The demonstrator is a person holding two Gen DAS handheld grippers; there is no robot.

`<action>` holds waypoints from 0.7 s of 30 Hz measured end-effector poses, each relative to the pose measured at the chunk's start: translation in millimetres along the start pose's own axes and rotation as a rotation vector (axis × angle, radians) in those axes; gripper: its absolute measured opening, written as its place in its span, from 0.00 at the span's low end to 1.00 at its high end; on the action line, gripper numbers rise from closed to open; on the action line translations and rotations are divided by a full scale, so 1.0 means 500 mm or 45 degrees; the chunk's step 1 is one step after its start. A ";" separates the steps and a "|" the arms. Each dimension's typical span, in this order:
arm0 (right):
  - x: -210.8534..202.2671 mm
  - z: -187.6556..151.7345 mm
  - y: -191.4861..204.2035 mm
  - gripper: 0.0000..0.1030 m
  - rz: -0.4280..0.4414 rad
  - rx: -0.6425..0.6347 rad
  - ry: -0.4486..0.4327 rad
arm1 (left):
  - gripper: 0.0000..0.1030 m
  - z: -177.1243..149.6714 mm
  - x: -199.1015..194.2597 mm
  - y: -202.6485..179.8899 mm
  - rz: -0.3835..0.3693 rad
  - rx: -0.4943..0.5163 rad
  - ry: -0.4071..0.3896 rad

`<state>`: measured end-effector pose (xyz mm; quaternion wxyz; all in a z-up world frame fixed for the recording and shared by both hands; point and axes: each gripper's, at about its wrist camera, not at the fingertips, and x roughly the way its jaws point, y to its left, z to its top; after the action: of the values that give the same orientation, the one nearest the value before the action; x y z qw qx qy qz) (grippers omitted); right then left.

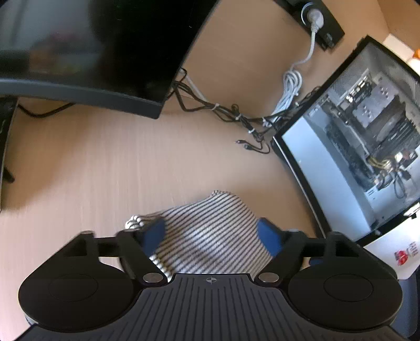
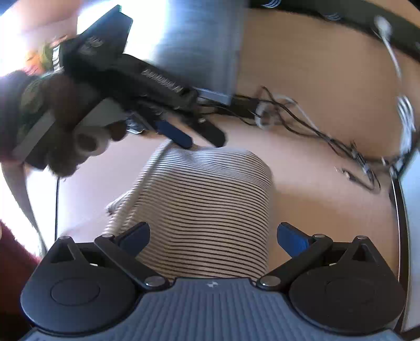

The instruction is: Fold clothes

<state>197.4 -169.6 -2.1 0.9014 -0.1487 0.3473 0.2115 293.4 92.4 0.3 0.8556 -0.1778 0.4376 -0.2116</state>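
Striped garments: one (image 1: 210,230), folded on the desk (image 1: 105,162)
Tools: two, left tool (image 1: 212,236) and right tool (image 2: 212,236)
Monitors: one (image 1: 86,52)
Computer cases: one (image 1: 367,136), its side clear
Cable bundles: one black (image 1: 231,115), one white (image 1: 290,86)
Power strips: one (image 1: 315,18)

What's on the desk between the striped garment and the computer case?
Bare desk: in the left wrist view, nothing lies between the striped garment and the computer case; loose black cables lie further back.

A light wooden desk (image 1: 105,157) is seen beneath a black curved monitor (image 1: 78,52). A tangle of black cables (image 1: 223,112) lies beside what appears to be a glass-sided computer case (image 1: 367,131).
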 end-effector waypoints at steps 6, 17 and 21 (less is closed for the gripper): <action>0.063 -0.003 0.015 1.00 -0.098 -0.112 0.102 | 0.82 -0.013 -0.014 0.003 0.062 0.049 -0.012; 0.008 0.061 0.019 0.83 -0.279 -0.142 -0.052 | 0.91 -0.048 -0.137 0.097 0.134 -0.138 -0.113; 0.043 0.074 0.079 0.81 -0.212 -0.245 -0.036 | 0.91 -0.061 -0.149 0.124 0.129 -0.211 -0.124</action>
<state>213.5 -114.1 4.6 0.9022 -0.2599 0.2990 0.1706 241.7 179.7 3.3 0.8678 -0.2357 0.4200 -0.1222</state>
